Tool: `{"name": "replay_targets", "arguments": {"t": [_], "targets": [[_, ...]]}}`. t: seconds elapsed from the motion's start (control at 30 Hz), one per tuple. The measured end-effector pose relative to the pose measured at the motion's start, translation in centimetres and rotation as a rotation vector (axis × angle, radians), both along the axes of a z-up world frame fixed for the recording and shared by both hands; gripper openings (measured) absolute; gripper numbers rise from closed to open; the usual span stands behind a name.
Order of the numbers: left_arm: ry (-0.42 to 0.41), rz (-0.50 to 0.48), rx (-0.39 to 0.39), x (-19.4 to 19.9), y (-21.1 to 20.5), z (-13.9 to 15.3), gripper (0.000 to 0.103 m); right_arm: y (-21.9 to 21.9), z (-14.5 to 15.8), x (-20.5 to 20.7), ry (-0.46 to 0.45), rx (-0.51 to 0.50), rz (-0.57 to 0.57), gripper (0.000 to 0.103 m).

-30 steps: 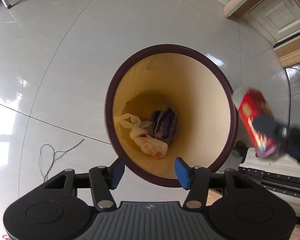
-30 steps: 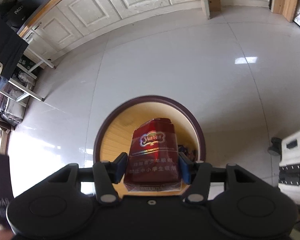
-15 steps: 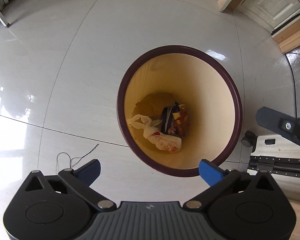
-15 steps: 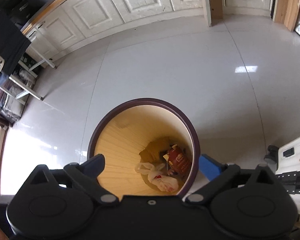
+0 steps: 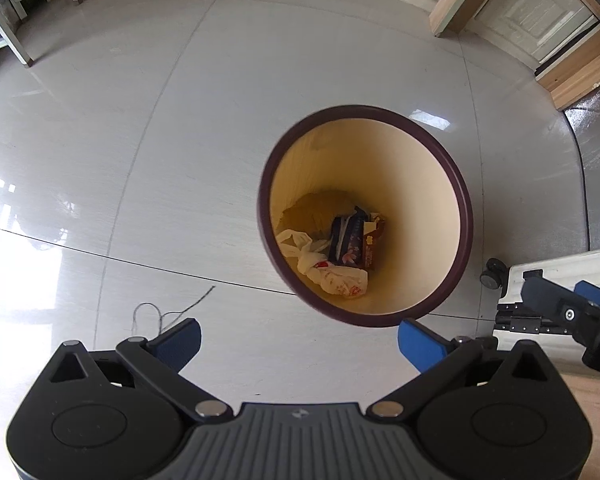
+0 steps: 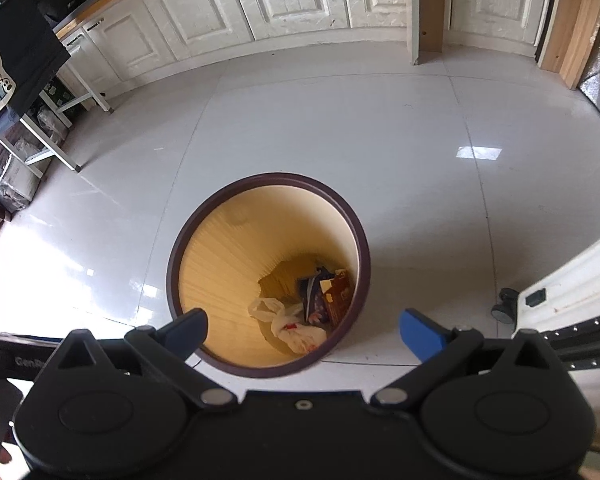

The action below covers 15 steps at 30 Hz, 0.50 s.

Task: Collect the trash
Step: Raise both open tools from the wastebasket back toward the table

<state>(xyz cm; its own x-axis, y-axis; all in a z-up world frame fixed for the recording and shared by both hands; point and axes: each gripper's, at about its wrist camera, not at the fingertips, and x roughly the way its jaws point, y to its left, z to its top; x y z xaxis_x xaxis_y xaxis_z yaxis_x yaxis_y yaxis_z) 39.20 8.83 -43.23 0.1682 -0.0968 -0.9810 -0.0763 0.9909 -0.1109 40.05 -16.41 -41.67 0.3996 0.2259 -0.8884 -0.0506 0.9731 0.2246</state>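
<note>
The right gripper [image 6: 302, 330] is wide open with nothing between its 2 blue fingers [image 6: 422, 334]. Below it, in the middle of the frame, stands a round trash bin [image 6: 204, 236] with a dark rim. At its bottom lie a white plastic bag [image 6: 294, 330], a red box [image 6: 340, 294] and a dark blue packet [image 6: 312, 292]. White cabinets [image 6: 260, 4] run along the top.

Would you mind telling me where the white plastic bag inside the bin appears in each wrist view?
Left wrist: the white plastic bag lies at the bin's bottom, right of centre.
Right wrist: the bag shows low, near centre.
Shared landmark: the bin's dark rim encircles it in both.
</note>
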Motion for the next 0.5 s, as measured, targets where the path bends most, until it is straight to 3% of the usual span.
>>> {"name": "replay_targets", "arguments": {"t": [0.5], "targets": [[-0.072,0.011,-0.006,-3.8,1.1,4.1,0.103,0.5,4.3,-3.9,-0.049,-0.039,0.004,0.103]]}}
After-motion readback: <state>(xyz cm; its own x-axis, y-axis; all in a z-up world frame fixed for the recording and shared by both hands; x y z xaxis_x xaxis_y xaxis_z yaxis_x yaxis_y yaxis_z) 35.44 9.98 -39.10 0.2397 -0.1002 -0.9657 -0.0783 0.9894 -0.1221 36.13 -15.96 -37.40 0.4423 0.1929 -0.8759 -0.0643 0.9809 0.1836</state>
